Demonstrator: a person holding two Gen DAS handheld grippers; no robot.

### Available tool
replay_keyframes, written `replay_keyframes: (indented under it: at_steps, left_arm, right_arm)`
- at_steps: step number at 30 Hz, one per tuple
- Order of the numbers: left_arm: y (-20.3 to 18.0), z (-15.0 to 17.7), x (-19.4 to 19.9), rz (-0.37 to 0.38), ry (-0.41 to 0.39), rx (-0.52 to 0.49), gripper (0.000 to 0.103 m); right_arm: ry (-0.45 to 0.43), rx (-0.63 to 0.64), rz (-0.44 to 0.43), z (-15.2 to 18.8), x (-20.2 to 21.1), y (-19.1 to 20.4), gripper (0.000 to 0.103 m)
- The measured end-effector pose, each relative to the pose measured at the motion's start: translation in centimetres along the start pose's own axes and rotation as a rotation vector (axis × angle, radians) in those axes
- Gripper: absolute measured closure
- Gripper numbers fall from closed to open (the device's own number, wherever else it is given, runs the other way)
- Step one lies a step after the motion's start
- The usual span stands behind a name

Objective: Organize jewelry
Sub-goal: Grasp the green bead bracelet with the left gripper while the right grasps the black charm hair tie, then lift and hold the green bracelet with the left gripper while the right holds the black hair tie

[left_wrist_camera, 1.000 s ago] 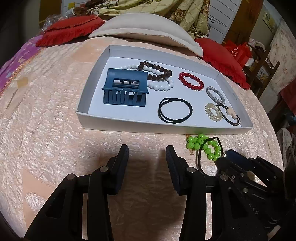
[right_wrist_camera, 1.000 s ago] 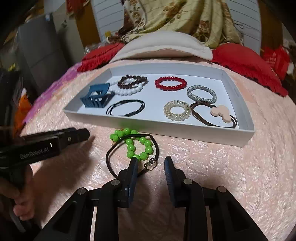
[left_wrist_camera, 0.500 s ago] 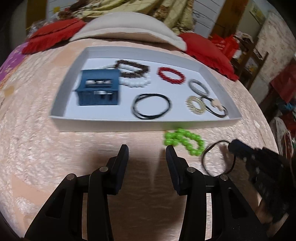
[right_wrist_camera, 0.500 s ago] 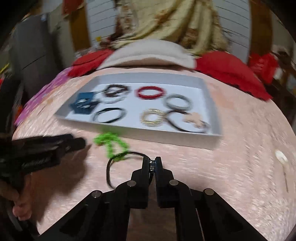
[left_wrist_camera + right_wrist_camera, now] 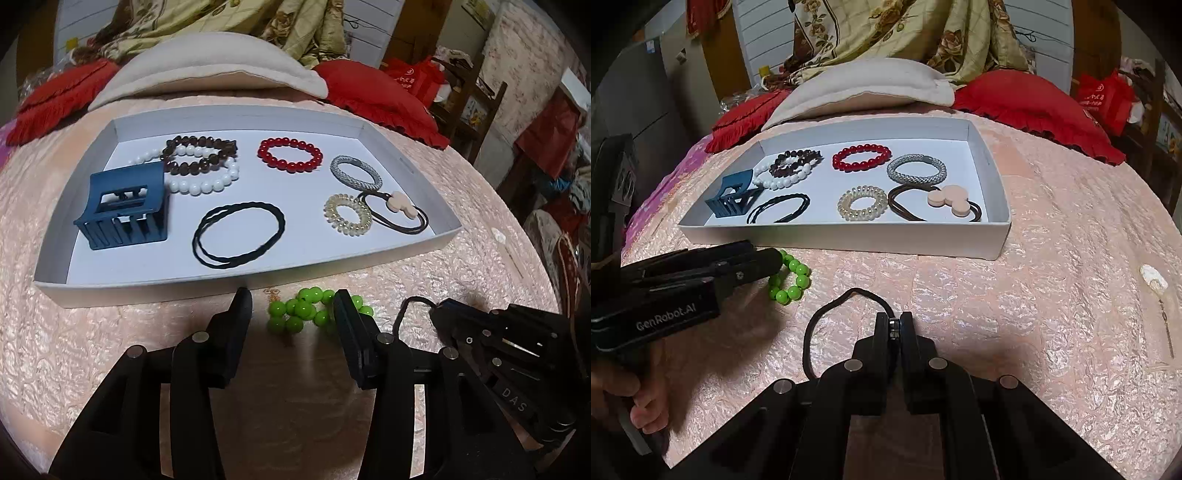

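Clamping the black cord (image 5: 827,314) at its metal clasp, the right gripper (image 5: 894,325) is closed. Left gripper (image 5: 293,317) jaws opening, straddling the green beads (image 5: 295,312) without contact

Bright green beads (image 5: 295,314) on a black cord (image 5: 827,314), lying on a pale pink quilted bedspread (image 5: 1052,295). White tray (image 5: 236,284) holds a dark blue claw clip (image 5: 125,210), red bead bracelet (image 5: 290,155), white (image 5: 203,184) and brown (image 5: 199,155) beads, and a silver-grey bangle (image 5: 354,173). Both grippers (image 5: 291,306) (image 5: 894,321) are black. Red cushions (image 5: 1034,107) sit behind.
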State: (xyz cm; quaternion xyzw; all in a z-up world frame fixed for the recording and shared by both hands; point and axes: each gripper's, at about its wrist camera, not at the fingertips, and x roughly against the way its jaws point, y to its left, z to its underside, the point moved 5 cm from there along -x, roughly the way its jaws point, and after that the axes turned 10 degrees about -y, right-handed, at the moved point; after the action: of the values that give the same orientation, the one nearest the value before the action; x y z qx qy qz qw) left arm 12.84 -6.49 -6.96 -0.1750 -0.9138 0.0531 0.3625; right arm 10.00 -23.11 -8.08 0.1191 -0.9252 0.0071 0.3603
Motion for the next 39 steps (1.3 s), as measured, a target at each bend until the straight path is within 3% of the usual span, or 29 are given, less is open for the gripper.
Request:
replay_keyframes:
  at_steps: [1, 2, 6, 16, 30, 39]
  left_arm:
    - [-0.2, 0.1, 0.0, 0.002, 0.001, -0.009, 0.062]
    - [-0.3, 0.2, 0.0, 0.008, 0.002, -0.017, 0.074]
    - [-0.8, 0.8, 0.4, 0.059, 0.029, -0.025, 0.095]
    - [-0.1, 0.4, 3.3, 0.063, -0.023, -0.009, 0.095]
    - [2.2, 0.1, 3.7, -0.018, -0.011, 0.054, 0.095]
    - [1.7, 0.1, 3.5, -0.04, -0.013, 0.023, 0.095]
  right_arm:
    - [0.0, 0.001, 0.001, 0.0, 0.0, 0.2, 0.098]
    - [0.0, 0.0, 0.0, 0.1, 0.0, 0.2, 0.098]
    - [-0.001, -0.004, 0.0, 0.2, 0.1, 0.3, 0.098]
    - [-0.012, -0.007, -0.024, 0.1, 0.4, 0.8, 0.098]
    - [-0.156, -0.013, -0.094, -1.9, 3.5, 2.1, 0.098]
    - [-0.156, -0.008, -0.094, -2.0, 3.3, 2.3, 0.098]
